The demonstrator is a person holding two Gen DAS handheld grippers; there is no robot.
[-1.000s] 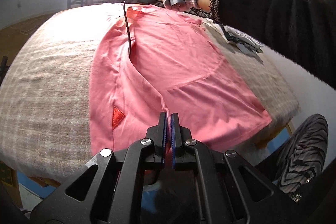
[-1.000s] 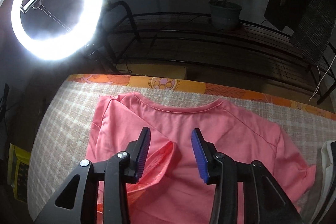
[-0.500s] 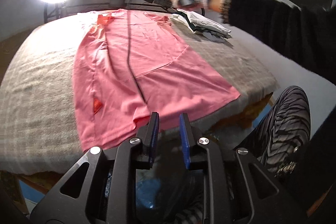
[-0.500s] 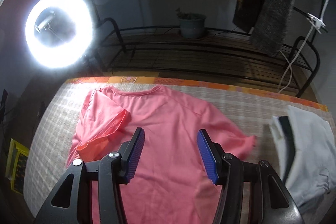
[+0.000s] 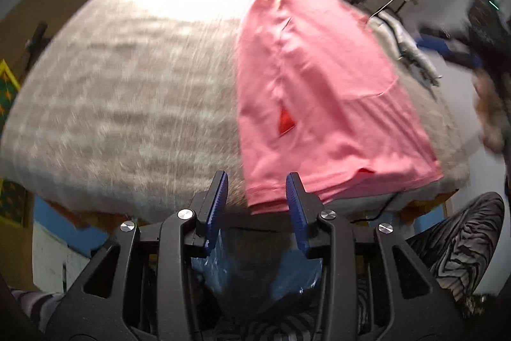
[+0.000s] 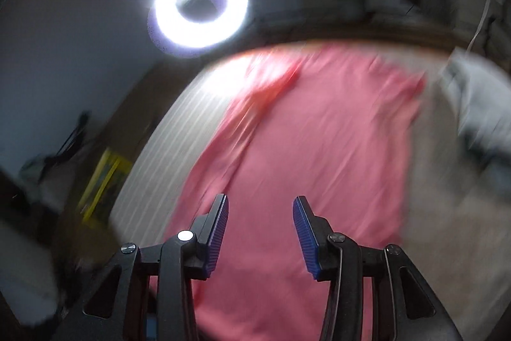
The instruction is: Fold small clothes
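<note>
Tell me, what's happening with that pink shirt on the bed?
A person holding a gripper in each hand is folding a pink shirt laid flat on a grey checked blanket. One long side looks already folded in. The left gripper sits at the shirt's bottom hem, its jaws opening with nothing pinched. The right gripper hangs over the shirt, closing a little, empty. Other folded clothes lie beside it.
</note>
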